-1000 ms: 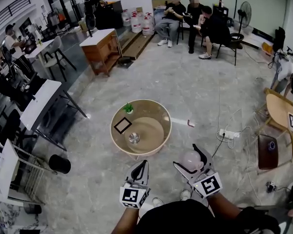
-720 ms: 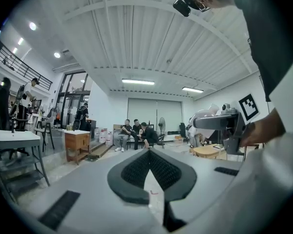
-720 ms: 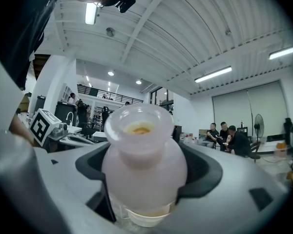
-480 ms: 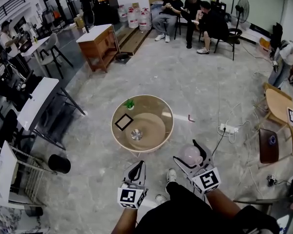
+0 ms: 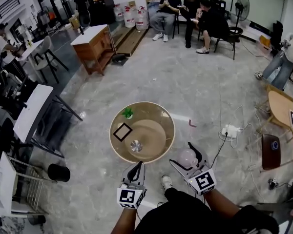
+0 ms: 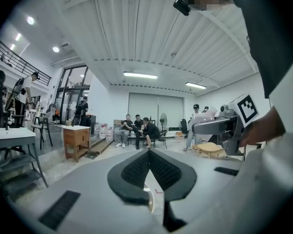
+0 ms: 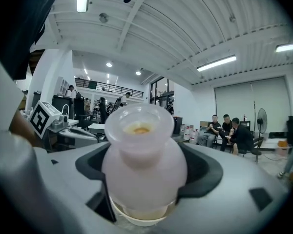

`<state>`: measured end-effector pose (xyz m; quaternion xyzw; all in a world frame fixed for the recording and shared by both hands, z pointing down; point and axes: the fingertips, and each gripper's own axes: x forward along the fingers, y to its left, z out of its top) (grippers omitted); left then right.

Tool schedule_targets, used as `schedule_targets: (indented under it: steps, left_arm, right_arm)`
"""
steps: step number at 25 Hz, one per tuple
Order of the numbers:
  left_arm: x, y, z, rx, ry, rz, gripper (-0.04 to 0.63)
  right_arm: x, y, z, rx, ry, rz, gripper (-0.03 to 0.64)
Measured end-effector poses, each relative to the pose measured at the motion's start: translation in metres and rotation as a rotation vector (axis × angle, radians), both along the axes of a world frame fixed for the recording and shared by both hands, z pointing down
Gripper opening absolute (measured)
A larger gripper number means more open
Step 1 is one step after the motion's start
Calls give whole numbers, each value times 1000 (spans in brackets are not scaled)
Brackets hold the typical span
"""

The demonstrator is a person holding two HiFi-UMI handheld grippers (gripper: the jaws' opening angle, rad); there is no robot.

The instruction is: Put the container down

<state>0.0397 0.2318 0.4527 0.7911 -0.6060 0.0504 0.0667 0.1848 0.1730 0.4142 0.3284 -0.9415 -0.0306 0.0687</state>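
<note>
The container (image 5: 188, 158) is a pale pink, round-bellied jar with a wide open mouth. My right gripper (image 5: 184, 155) is shut on it and holds it in the air, just off the near right rim of the round tan table (image 5: 163, 118). In the right gripper view the jar (image 7: 144, 165) stands upright between the black jaws. My left gripper (image 5: 137, 165) hangs shut and empty before the table's near edge. Its pads (image 6: 163, 172) meet at the tip. On the table are a black square frame (image 5: 122, 131), a small green plant (image 5: 128, 113) and a metal bowl (image 5: 136, 145).
A white power strip (image 5: 230, 130) with cables lies on the floor to the right of the table. A low wooden table (image 5: 278, 108) stands at far right. A black bin (image 5: 58, 172) and desks (image 5: 34, 106) are at left. People sit on chairs (image 5: 190, 9) at the back.
The person has stepped toward the round table, so both grippers are nearer its near edge. The right gripper still grips the jar; the left stays shut.
</note>
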Motion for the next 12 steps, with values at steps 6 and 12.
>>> schedule_targets:
  steps: [6, 12]
  left_arm:
    - [-9, -60, 2, 4, -8, 15, -3]
    - [-23, -103, 7, -16, -15, -7, -3]
  right_arm:
    - [-18, -54, -1, 1, 9, -19, 407]
    - [-31, -95, 2, -12, 20, -53, 407]
